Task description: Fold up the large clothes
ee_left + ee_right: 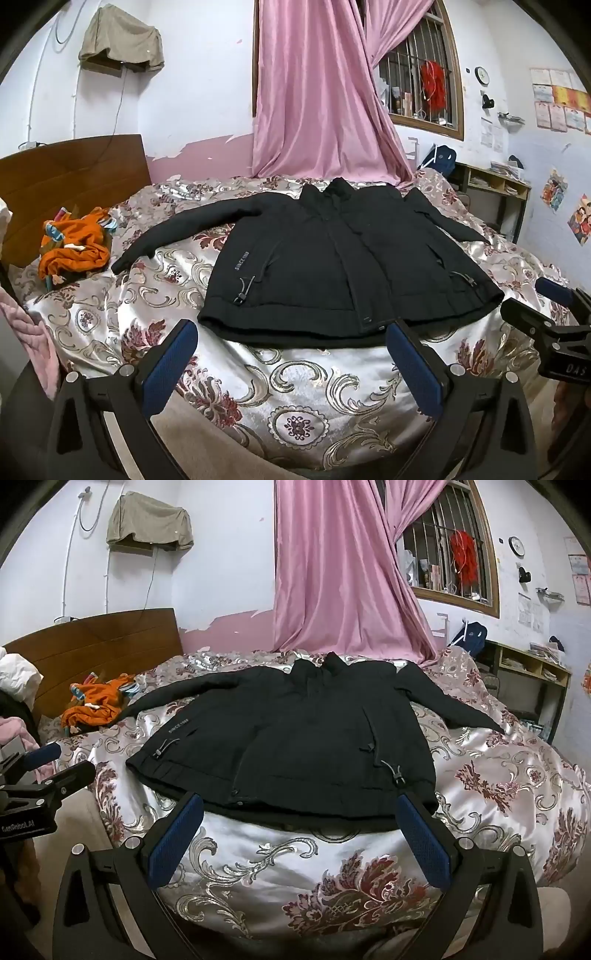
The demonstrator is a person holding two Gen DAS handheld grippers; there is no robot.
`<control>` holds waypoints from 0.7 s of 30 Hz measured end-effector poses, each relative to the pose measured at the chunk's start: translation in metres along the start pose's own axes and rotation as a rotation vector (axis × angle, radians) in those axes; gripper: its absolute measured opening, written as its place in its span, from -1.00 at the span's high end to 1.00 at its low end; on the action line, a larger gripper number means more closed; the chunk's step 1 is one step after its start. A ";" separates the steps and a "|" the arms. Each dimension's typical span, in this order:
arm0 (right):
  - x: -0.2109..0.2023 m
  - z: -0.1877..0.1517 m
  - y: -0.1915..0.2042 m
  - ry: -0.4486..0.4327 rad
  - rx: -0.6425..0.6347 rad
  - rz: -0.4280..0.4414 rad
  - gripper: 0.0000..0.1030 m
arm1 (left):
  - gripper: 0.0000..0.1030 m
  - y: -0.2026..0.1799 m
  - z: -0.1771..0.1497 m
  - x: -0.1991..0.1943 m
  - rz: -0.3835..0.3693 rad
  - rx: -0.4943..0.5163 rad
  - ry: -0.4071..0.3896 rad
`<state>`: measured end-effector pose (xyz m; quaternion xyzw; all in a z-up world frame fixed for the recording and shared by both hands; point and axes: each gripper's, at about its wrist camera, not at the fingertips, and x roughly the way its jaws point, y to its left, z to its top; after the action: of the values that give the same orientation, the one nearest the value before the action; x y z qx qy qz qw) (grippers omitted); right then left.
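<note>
A black jacket [332,258] [295,738] lies flat, front up, on the floral bedspread [295,387] [314,867], both sleeves spread out to the sides and the collar toward the pink curtain. My left gripper [291,332] hovers open just short of the jacket's hem, with nothing between its blue pads [170,362]. My right gripper [299,805] is open too, close to the hem on the right half, empty. Each gripper shows at the edge of the other's view: the right gripper [546,306] and the left gripper [55,768].
A heap of orange clothes [77,247] [99,701] lies near the wooden headboard [74,177]. The pink curtain [325,92] hangs down onto the bed's far side. A shelf unit [495,184] stands at the right wall. Pink fabric [33,339] hangs at the left.
</note>
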<state>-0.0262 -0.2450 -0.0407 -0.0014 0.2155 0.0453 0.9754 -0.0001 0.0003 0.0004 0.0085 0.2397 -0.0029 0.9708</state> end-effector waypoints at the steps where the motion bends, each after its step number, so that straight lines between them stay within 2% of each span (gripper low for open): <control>1: 0.000 0.000 0.000 0.006 -0.008 -0.002 -0.98 | -0.99 0.000 0.000 0.000 -0.001 -0.001 0.000; 21: 0.000 0.000 0.001 -0.001 -0.011 -0.003 -0.98 | -0.99 0.004 0.000 0.000 0.005 -0.009 0.011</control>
<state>-0.0265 -0.2443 -0.0405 -0.0070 0.2149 0.0452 0.9756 0.0002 0.0041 0.0009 0.0049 0.2452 0.0005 0.9695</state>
